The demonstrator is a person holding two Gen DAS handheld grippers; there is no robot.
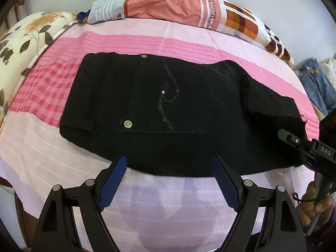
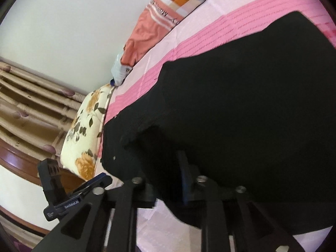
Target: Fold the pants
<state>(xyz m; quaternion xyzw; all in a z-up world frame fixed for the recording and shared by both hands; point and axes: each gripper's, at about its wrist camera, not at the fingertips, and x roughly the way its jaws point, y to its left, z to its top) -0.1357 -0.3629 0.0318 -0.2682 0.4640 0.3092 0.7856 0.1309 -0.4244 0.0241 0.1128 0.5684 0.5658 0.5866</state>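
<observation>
Black pants lie folded on the pink striped bedsheet, back pocket with a sequin design facing up. My left gripper is open and empty, its blue pads at the near edge of the pants. My right gripper shows at the right end of the pants in the left wrist view. In the right wrist view the right gripper is buried in the black fabric; its fingertips are hidden, so its state is unclear.
An orange and checked rolled blanket lies along the bed's far edge. A floral pillow sits at the far left. Blue clothing lies off the bed's right side. Curtains and a white wall are beyond the bed.
</observation>
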